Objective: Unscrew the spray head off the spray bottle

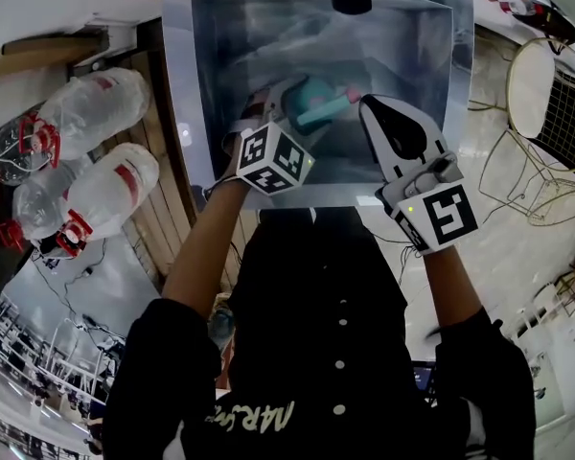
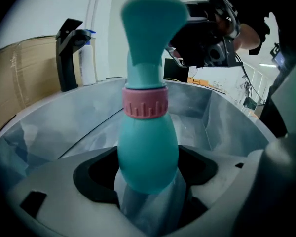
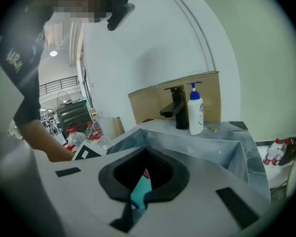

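Grey sink (image 3: 222, 147): black faucet (image 3: 180, 110), white pump bottle (image 3: 195, 113) upright, just beside each other on back rim.

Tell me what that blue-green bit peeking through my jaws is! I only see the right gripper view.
Observer: It is a teal bottle. The left gripper view shows all of it.
Operator: Is the other gripper squeezing it?
Observer: It doesn't look so. The left gripper is open, with its jaws apart around the bottle's base and dark gaps at both sides.
Operator: Is the top still on?
Observer: Yes. The head sits on a pink collar at the neck.
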The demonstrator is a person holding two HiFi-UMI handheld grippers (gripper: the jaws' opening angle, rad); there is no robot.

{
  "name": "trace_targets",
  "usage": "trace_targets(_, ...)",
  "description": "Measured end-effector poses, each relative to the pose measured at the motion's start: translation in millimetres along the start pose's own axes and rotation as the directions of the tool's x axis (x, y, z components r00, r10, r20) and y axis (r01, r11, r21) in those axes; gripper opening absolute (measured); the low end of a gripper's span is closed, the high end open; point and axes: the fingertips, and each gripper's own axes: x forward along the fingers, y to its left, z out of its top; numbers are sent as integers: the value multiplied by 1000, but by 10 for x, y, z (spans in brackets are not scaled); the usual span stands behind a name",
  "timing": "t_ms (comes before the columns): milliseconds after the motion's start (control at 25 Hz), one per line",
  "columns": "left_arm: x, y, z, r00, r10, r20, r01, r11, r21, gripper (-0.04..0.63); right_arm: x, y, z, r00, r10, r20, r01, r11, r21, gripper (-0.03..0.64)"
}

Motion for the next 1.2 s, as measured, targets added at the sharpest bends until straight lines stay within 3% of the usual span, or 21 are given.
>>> trace_targets(120,27,13,19,999,13,30,-13,1000,1,382,3,-11,-56,1000,-3,-14,3,1000,-3,13)
trace_targets(320,30,-18,12,999,-28,44,27,999,21,382,-37,-39,-34,1000,18,-20,-19,999,-50,14)
trace_targets(440,31,-35,21,997,-56,44,54,998,43,380,-17,-58,14,996,82,-39,-86,989,-123,19)
trace_targets(520,26,-44,26,996,-75,43,72,996,61,380,7,12,15,982,172,-83,-186,962,-198,77)
trace_targets(600,23,-59,25,995,-95,41,92,992,83,380,36,103,-63,946,274,-172,-313,910,-273,189)
trace_targets(760,18,-84,21,991,-131,37,126,986,111,380,99,258,-298,841,392,-373,-519,779,-352,239)
trace_targets(880,9,-98,10,989,-139,39,134,984,117,380,190,361,-386,808,420,-413,-574,721,-389,224)
trace_targets(960,13,-121,6,988,-150,37,144,981,127,380,225,410,-438,788,444,-425,-606,678,-415,174)
trace_targets(1040,23,-146,4,986,-167,31,160,976,147,380,208,461,-478,749,494,-441,-659,622,-423,116)
trace_targets(1200,33,-201,14,977,-211,18,202,956,213,380,133,513,-516,647,604,-466,-762,510,-399,80)
